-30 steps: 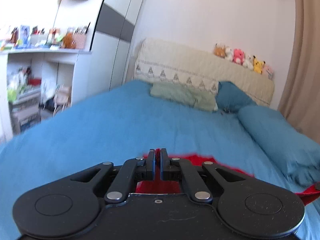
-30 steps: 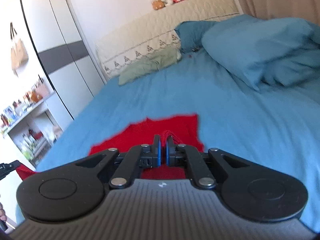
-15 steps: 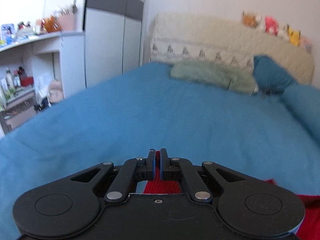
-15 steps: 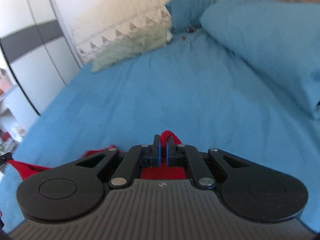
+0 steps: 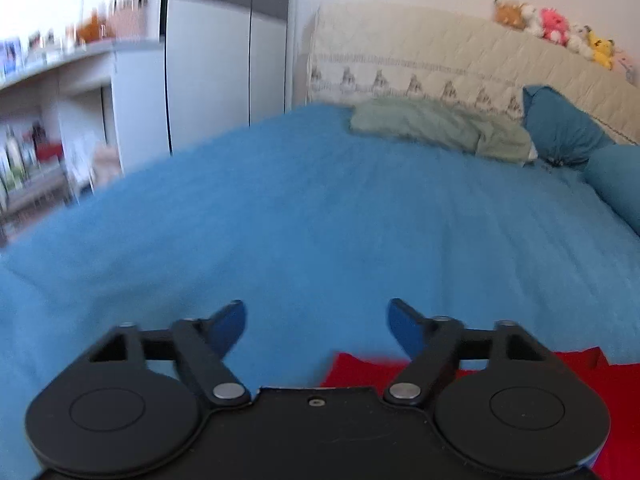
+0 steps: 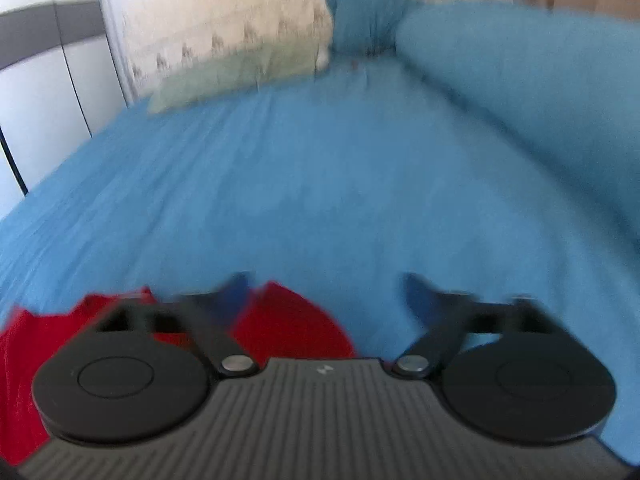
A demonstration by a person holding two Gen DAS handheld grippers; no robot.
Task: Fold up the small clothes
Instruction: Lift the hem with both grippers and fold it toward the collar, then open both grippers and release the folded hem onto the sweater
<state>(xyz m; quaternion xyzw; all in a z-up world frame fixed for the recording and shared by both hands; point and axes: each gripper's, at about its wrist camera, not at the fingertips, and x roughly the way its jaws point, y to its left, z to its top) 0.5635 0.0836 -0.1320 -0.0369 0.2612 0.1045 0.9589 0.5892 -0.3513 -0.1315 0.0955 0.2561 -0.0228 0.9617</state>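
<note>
Left hand-held gripper (image 5: 316,320) and right hand-held gripper (image 6: 326,292) just spread, red garment (image 5: 560,372) edge beneath, bare bedspread (image 5: 320,220) ahead

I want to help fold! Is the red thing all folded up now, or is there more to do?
Not finished, it seems. The red garment lies on the blue bedspread, let go: the left gripper and right gripper have just been opening, nothing pinched. Too little red shows to judge the fold. Probably more folds remain.

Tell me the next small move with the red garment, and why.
Probably draw both grippers back and check the fold. The left gripper and right gripper have just been opening and now stand open, with nothing pinched; the red garment lies released on the blue bedspread.
</note>
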